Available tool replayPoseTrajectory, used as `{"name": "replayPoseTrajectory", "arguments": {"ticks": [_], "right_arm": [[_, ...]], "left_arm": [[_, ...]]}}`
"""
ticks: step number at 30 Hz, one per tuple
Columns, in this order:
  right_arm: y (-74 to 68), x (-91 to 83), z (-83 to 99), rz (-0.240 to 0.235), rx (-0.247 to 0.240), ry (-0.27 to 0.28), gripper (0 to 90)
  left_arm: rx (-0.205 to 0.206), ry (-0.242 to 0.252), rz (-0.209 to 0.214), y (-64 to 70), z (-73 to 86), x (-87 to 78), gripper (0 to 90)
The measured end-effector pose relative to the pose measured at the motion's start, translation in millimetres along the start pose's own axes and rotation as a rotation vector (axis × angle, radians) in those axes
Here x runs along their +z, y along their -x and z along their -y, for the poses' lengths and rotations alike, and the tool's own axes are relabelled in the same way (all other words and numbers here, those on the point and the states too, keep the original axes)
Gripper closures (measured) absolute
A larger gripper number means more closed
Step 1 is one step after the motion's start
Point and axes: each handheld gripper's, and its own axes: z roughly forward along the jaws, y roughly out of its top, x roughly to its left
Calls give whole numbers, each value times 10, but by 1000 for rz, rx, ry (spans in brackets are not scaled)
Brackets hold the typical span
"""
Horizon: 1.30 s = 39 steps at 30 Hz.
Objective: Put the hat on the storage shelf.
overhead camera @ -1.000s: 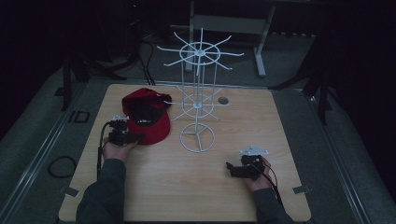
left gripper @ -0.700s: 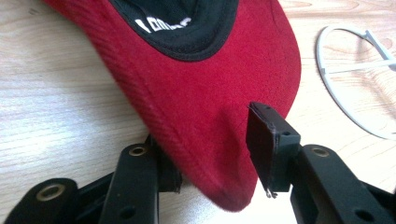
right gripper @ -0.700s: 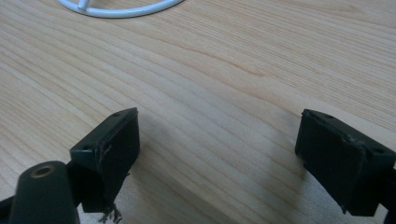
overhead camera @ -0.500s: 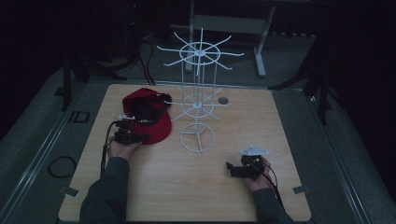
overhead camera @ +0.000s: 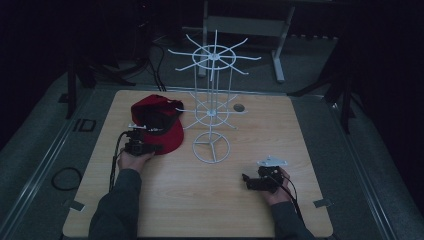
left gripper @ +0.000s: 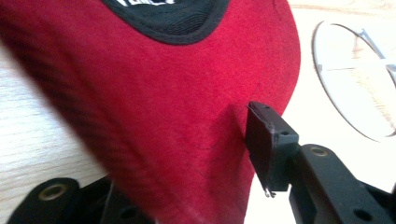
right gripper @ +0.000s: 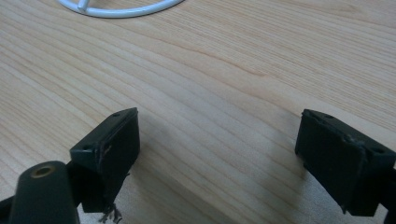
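Dim room, grey floor [overhead camera: 360, 150], light wooden table [overhead camera: 210, 200], metal stand legs [overhead camera: 277, 55] behind, dark surroundings

Black claws [right gripper: 219, 154]; brass screws; seemingly dark grey sleeves [overhead camera: 117, 210].

A white wire rack [overhead camera: 212, 107] stands upright at center table [overhead camera: 300, 145], ring base at six o'clock of its pole. A small dark disc [overhead camera: 238, 107] lies at the rack's three o'clock, just beside it.
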Motion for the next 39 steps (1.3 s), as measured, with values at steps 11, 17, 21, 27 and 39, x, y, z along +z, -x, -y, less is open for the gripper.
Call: {"name": "replayPoseTrajectory", "arguments": {"ticks": [11,17,21,27,39], "right_arm": [[0,0,0,0,0,0,137],[1,0,0,0,-1,0,136],[1,0,0,1,-1,0,137],[1,0,0,1,-1,0,136],[1,0,0,1,-1,0,137]], "left_arm": [[-6,44,40,46,6,-66,751],[35,79,18,123,75,-100,769],[50,106,20,171,91,-130,823],[105,125,-10,274,112,-153,853],[98,198,-23,275,122,-241,856]]}}
